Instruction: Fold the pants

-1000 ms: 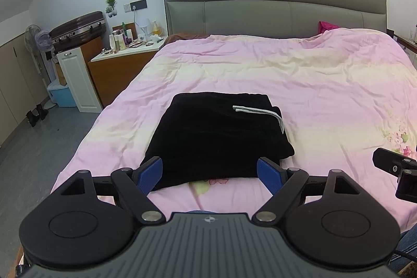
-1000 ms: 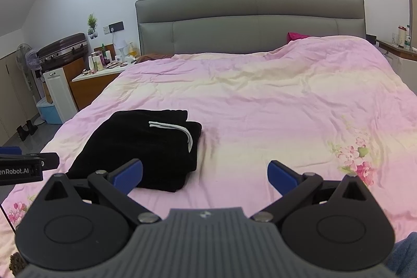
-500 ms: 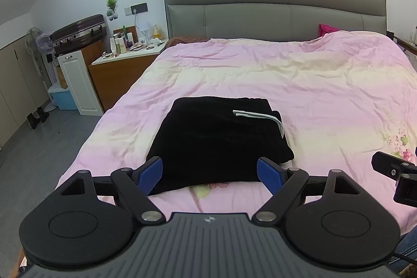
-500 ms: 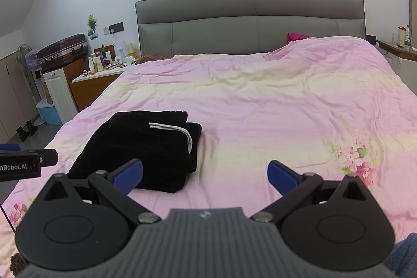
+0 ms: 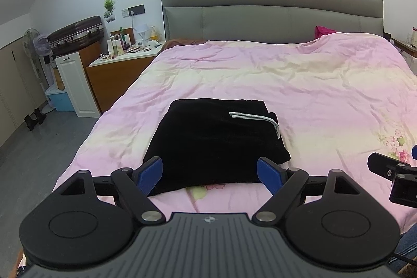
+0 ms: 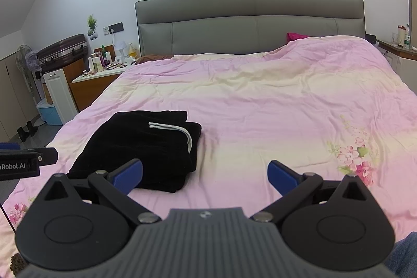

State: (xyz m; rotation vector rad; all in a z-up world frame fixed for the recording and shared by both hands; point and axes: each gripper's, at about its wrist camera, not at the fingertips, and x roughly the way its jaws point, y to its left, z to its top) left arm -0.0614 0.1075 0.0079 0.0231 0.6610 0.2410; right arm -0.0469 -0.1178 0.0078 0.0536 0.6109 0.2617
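Black pants (image 5: 211,142) lie folded into a compact rectangle on the pink bedspread, with a white drawstring (image 5: 256,119) across the top right corner. In the right wrist view the same pants (image 6: 140,145) sit to the left. My left gripper (image 5: 209,172) hovers open just short of the bundle's near edge, nothing between its blue fingers. My right gripper (image 6: 204,173) is open too, over bare bedspread to the right of the pants. Each gripper shows at the edge of the other's view.
The bed (image 5: 299,85) has a grey headboard (image 5: 273,9) at the far end. A wooden nightstand (image 5: 117,80) with bottles and a white cabinet (image 5: 75,85) stand to the left, beside a fan and a blue bin on the grey floor.
Both grippers have drawn back and risen slightly from the pants, staying open. The pants lie as before.
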